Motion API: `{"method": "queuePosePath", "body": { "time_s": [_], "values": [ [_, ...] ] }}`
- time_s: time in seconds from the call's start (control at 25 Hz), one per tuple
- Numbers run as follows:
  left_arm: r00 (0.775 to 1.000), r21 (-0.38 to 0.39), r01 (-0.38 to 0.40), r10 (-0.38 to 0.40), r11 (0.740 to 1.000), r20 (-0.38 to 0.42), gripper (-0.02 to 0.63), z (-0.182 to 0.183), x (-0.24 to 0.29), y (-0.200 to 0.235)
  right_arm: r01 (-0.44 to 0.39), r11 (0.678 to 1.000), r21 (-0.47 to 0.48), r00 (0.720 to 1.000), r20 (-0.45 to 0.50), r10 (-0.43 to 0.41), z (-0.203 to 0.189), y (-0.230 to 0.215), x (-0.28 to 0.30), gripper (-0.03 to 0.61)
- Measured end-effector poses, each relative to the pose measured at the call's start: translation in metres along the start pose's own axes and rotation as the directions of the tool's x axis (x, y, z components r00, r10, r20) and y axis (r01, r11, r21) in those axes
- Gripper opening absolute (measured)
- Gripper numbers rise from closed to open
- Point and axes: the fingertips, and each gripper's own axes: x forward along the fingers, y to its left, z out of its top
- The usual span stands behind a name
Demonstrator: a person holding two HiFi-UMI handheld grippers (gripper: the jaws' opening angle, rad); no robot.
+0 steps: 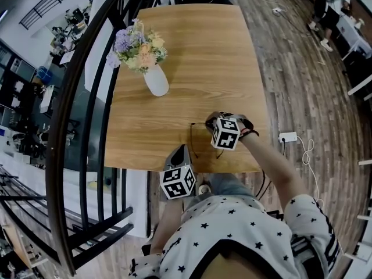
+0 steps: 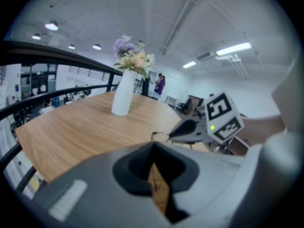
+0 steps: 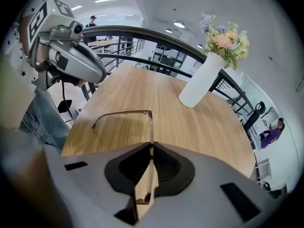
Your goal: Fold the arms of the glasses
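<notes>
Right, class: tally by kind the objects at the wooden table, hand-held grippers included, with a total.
Thin wire-framed glasses: 1
White vase of pastel flowers: 1
Grey hand-held grippers, left and right: 2
Total: 4

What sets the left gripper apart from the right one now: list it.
The right gripper is shut on the glasses; the left gripper is shut on nothing. The right gripper is out over the table; the left gripper hangs at its near edge. Both carry marker cubes.
</notes>
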Motion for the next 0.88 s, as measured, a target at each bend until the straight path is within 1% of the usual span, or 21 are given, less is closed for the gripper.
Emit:
{"method": "queuePosePath", "body": {
  "time_s": [0.2, 0.48, 0.68, 0.88],
  "values": [
    [1.000, 0.014, 0.015, -0.015, 1.000, 0.008, 0.009, 0.000, -0.004, -0.004, 0.065, 0.996, 0.065, 0.998, 0.022, -0.067, 0.003, -0.001, -0.017, 0.032],
    [0.999, 0.048, 0.032, -0.033, 0.998, 0.011, 0.009, -0.001, -0.009, -0.011, 0.128, 0.982, 0.137, 0.990, 0.037, -0.135, 0.001, 0.000, -0.038, 0.032],
    [0.998, 0.076, 0.059, -0.060, 0.995, 0.010, 0.009, -0.004, -0.014, -0.019, 0.176, 0.965, 0.197, 0.981, 0.052, -0.189, 0.002, -0.005, -0.056, 0.032],
    [0.998, 0.105, 0.065, -0.067, 0.992, 0.018, 0.012, -0.005, -0.020, -0.022, 0.215, 0.941, 0.262, 0.966, 0.082, -0.244, 0.009, -0.007, -0.074, 0.032]
  ]
}}
